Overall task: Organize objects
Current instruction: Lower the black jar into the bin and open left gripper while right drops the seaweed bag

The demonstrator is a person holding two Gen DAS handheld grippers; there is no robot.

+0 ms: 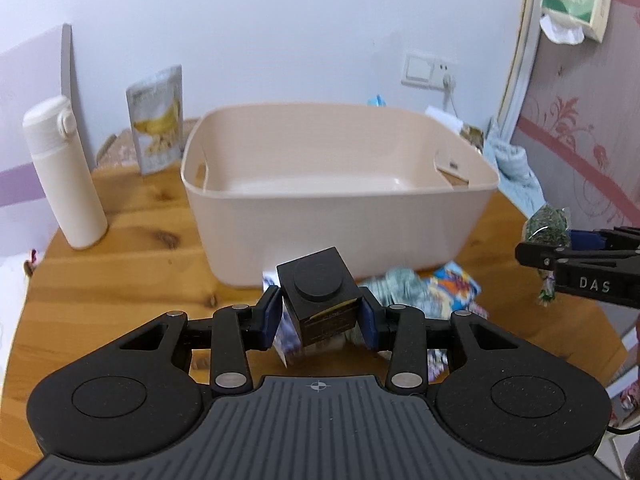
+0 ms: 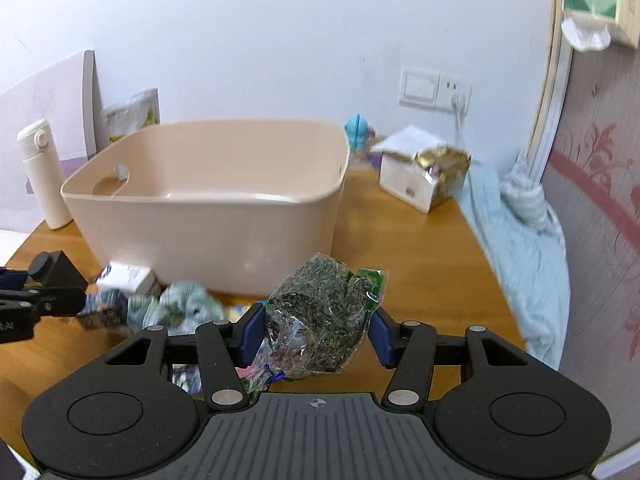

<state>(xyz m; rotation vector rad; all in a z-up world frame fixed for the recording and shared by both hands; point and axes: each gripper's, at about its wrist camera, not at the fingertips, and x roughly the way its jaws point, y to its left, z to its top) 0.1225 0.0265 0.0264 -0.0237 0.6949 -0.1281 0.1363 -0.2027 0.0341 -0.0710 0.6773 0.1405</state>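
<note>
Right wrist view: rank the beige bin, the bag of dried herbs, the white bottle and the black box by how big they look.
1. beige bin
2. bag of dried herbs, though it sits closest to the camera, which inflates it
3. white bottle
4. black box, partly hidden by the left gripper

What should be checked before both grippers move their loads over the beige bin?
1. Left gripper grip on the black box: ok, pads on both sides, though the box sits tilted.
2. Right gripper grip on the bag of dried herbs: ok, pads press both sides of the bag.
3. Loads clear of the table: cannot tell for sure; both appear lifted.
4. Beige bin open and free inside: ok, visible floor is bare.
5. Bin rim height versus the loads: cannot tell.
6. Path in front of the bin: not ok, snack packets lie against its near wall.
</note>
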